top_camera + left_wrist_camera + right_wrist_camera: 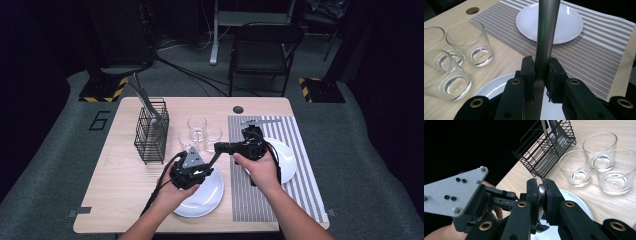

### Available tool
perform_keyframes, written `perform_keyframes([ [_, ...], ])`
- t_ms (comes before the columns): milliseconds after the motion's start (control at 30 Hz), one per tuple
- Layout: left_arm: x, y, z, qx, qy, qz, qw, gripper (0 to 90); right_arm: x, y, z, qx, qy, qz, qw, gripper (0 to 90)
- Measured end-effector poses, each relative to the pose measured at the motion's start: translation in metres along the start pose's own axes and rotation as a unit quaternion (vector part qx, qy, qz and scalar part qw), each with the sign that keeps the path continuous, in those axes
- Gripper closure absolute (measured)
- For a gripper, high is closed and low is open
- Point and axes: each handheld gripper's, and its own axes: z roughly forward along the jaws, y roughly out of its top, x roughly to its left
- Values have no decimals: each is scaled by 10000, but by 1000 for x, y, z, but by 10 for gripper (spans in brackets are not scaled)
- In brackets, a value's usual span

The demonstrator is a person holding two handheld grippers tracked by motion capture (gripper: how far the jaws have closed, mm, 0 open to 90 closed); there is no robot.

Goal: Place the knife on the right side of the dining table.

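The metal utensil point(545, 32) is being pinched by both the left hand-held gripper point(540, 71) and the right hand-held gripper point(541, 192), above the wooden counter point(120, 170) with its striped mat point(300, 175) lying at three o'clock.

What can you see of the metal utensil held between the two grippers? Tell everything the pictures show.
The metal utensil is a long, smooth, grey, dull-shining bar. Its working end is hidden. It hangs in the air above the near white plate, clamped by both the left gripper and the right gripper. In the left gripper view it rises straight up from between the pads.
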Motion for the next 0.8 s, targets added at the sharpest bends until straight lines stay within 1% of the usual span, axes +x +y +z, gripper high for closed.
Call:
perform_keyframes([
  [100,0,1,0,33,-45,52,10000,782,-2,0,-2,39,50,49,10000,837],
  [167,-2,2,1,51,-21,83,10000,784,-4,0,-3,55,92,90,9999,837],
  [233,-2,2,1,93,-27,138,9999,785,-5,0,-4,51,104,87,9999,837],
  [267,-3,3,2,61,-30,116,9999,785,-6,-1,-4,48,122,58,9999,836],
  [300,-3,3,1,92,-56,185,9998,787,-7,-1,-5,50,141,37,9999,836],
  [367,-4,5,1,87,-49,258,9996,789,-9,-1,-7,43,202,54,9998,835],
  [467,-7,8,0,78,-53,336,9994,794,-11,0,-10,55,279,141,9995,834],
  [500,-8,8,0,59,-36,342,9994,795,-13,1,-11,64,304,120,9994,832],
  [633,-9,11,1,31,-64,366,9993,796,-13,1,-15,43,317,180,9993,830],
  [700,-10,12,1,70,-69,404,9991,796,-14,1,-16,28,329,204,9992,829],
  [800,-10,13,2,59,-63,435,9990,797,-16,1,-17,70,320,211,9992,824],
])
